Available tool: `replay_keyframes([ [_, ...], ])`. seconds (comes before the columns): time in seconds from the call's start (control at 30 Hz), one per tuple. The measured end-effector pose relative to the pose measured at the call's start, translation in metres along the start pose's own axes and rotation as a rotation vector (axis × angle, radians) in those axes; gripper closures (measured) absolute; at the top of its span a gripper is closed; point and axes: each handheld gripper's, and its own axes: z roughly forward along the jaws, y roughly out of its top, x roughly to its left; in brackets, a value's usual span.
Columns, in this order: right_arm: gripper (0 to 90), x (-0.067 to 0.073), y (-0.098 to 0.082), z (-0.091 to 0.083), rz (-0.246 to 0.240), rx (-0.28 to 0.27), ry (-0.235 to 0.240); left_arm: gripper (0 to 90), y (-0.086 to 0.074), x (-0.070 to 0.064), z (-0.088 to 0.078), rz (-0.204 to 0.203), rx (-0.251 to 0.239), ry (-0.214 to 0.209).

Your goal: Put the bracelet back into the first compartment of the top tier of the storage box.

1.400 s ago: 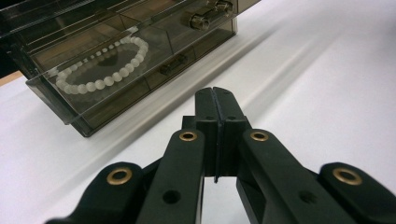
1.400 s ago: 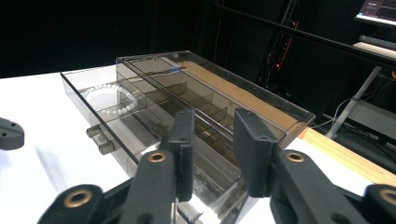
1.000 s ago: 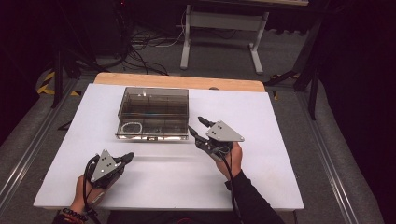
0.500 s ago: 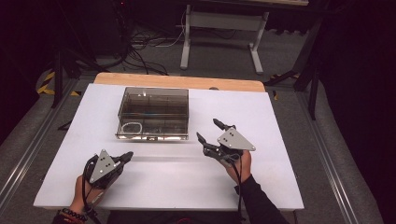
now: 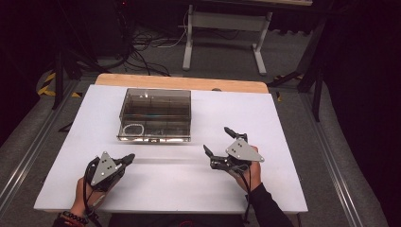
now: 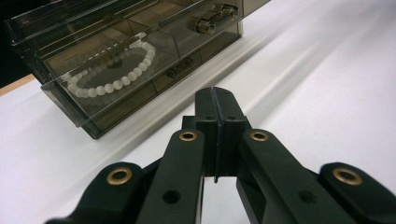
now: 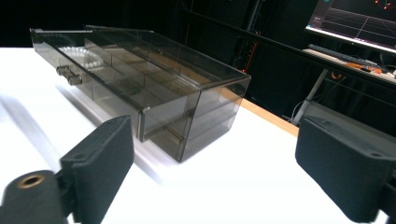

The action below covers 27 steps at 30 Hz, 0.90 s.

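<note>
We're looking at a white rectangular tabletop (image 5: 293, 123), brightly lit from above, with a light wooden strip (image 5: 179, 83) along its far edge. Around it the room falls away into darkness. Grey carpeted floor (image 5: 283, 61) stretches beyond, and there's a tangle of black cables (image 5: 146, 52) lying on it at the far left. Behind the table stands a white metal desk frame (image 5: 222, 38) on two splayed feet. Yellow-and-black hazard tape (image 5: 47, 85) marks the floor at the left. Silver metal rails (image 5: 26, 156) run alongside the table on both sides. Off to the far right, a lit computer monitor (image 7: 359, 18) glows with faint lines.
</note>
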Motion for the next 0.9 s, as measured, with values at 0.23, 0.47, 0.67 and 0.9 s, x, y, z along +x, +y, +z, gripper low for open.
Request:
replay_keyframes([
  [0.23,9.7,0.0,-0.011,-0.01,0.006,0.003,0.003,89.4,0.001,0.0,0.0,0.004,-0.001,0.004],
  [0.47,9.7,-0.003,-0.023,-0.023,0.007,0.019,-0.01,89.4,0.002,-0.001,0.001,0.007,0.001,0.007],
  [0.67,9.2,-0.007,-0.033,-0.031,0.006,0.027,-0.017,89.4,0.003,-0.001,0.001,0.009,-0.002,0.01],
  [0.9,9.3,-0.009,-0.04,-0.039,-0.002,0.035,-0.024,89.4,0.005,-0.001,0.003,0.008,-0.009,0.018],
])
